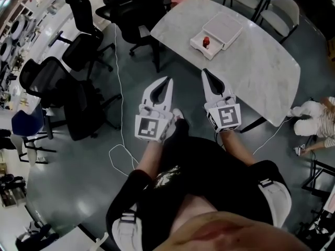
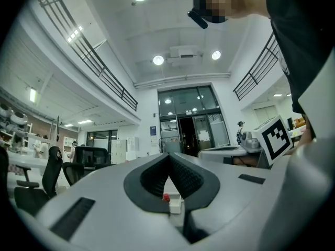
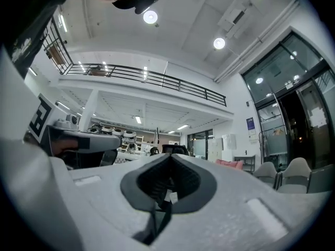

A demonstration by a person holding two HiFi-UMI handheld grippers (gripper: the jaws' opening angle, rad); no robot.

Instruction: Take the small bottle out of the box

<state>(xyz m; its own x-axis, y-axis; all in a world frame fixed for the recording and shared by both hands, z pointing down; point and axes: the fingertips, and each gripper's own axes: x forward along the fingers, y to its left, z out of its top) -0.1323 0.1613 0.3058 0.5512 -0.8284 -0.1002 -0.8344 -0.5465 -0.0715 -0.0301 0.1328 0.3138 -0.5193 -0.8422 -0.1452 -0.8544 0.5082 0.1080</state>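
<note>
A white box (image 1: 222, 29) lies on the marble table (image 1: 261, 72), its near compartment open. In that compartment stands the small bottle (image 1: 206, 40) with its red top. Both grippers are held in the air over the floor, short of the table and pointing at it. The left gripper (image 1: 168, 80) is shut with nothing in it, and so is the right gripper (image 1: 205, 72), which is the closer one to the box. In the left gripper view, the closed jaws (image 2: 168, 156) frame the distant bottle (image 2: 166, 197) and box (image 2: 175, 205). The right gripper (image 3: 170, 156) shows shut in its own view too.
Black office chairs (image 1: 78, 51) crowd the floor to the left, and another (image 1: 138, 4) stands at the table's far left. A white cable (image 1: 119, 114) trails across the grey floor. Grey chairs (image 1: 280, 9) stand behind the table. A person (image 1: 314, 116) sits on the floor at the right.
</note>
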